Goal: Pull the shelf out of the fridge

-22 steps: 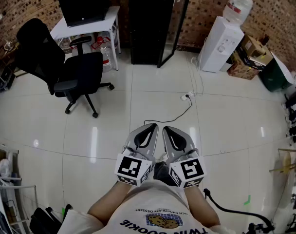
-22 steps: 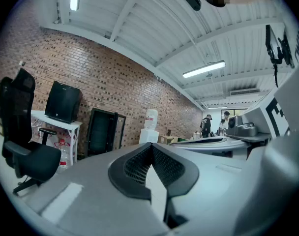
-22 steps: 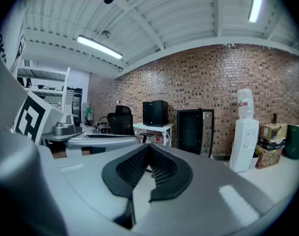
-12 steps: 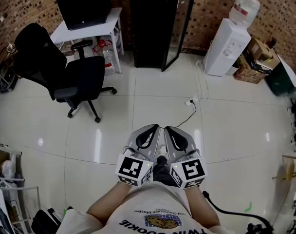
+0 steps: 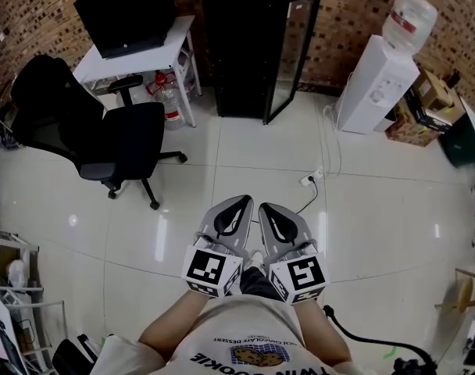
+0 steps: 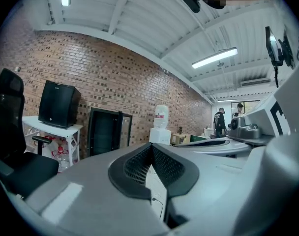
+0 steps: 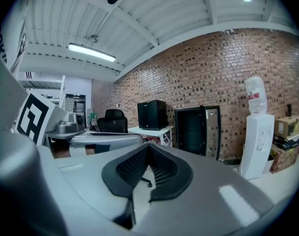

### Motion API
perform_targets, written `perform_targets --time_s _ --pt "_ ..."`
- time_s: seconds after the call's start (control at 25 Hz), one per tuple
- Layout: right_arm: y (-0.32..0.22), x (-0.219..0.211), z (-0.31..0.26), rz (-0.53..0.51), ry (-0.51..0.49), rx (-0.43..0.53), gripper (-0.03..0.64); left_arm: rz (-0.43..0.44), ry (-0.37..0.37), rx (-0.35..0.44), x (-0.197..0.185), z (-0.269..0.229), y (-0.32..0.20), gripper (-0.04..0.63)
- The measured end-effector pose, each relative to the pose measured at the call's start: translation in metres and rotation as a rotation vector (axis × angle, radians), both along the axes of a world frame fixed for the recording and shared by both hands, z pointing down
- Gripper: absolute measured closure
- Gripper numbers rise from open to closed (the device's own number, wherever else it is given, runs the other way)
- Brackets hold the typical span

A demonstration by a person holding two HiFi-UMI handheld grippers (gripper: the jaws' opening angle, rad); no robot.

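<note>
The black fridge (image 5: 239, 49) stands against the brick wall at the far end of the room, its glass door (image 5: 291, 53) swung open to the right. Its inside is dark and no shelf can be made out. My left gripper (image 5: 241, 203) and right gripper (image 5: 266, 208) are held side by side close to my body, far from the fridge, both shut with nothing between the jaws. The left gripper view shows the fridge (image 6: 104, 132) beyond the closed left gripper (image 6: 150, 149). The right gripper view shows the fridge (image 7: 194, 129) past the closed right gripper (image 7: 148, 149).
A black office chair (image 5: 105, 127) stands left of the path. A white desk (image 5: 136, 45) with a black monitor sits beside the fridge. A water dispenser (image 5: 382, 69) and cardboard boxes (image 5: 421, 108) are on the right. A power strip with cable (image 5: 306, 180) lies on the white floor.
The room has shifted down in the head view: the fridge, chair and dispenser look nearer. Both grippers keep the same shut pose in front of my body.
</note>
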State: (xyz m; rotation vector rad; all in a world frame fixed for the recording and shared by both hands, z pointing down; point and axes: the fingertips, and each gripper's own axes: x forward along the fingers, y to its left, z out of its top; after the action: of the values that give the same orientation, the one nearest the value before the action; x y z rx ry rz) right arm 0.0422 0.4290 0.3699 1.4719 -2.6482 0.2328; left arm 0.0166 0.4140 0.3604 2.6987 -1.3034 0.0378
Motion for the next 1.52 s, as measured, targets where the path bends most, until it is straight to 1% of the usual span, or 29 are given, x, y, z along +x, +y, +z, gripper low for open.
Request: perform_targets --time_s 0.2,0.36,0.72,0.96,1.24,1.4,1.52 --pt "-0.048 0.025 -0.007 -0.029 -0.01 -0.01 0.612 -0.039 -0.004 -0.033 0.019 0.002 -0.043 0.595" --pt "-0.073 0.041 -0.012 -0.032 -0.013 0.002 0.612 -0.047 -0.02 -0.026 0.034 -0.001 -0.065 0.595" --pt "-0.096 0.054 -0.01 -0.047 -0.03 0.0 0.612 -0.075 -0.043 0.01 0.045 -0.012 -0.093 0.595" --pt "-0.114 0.051 -0.013 -0.062 -0.031 0.016 0.612 -0.086 -0.048 0.021 0.044 -0.01 -0.111 0.595" --pt "-0.145 0.054 -0.006 -0.049 -0.025 0.016 0.612 -0.057 -0.035 -0.01 0.052 0.005 -0.143 0.595" --pt "-0.178 0.054 -0.001 -0.029 -0.014 0.014 0.612 -0.03 -0.022 -0.006 0.055 0.008 -0.173 0.595" --pt "-0.208 0.049 0.002 -0.02 -0.003 0.012 0.612 -0.023 -0.009 -0.005 0.05 0.009 -0.204 0.595"
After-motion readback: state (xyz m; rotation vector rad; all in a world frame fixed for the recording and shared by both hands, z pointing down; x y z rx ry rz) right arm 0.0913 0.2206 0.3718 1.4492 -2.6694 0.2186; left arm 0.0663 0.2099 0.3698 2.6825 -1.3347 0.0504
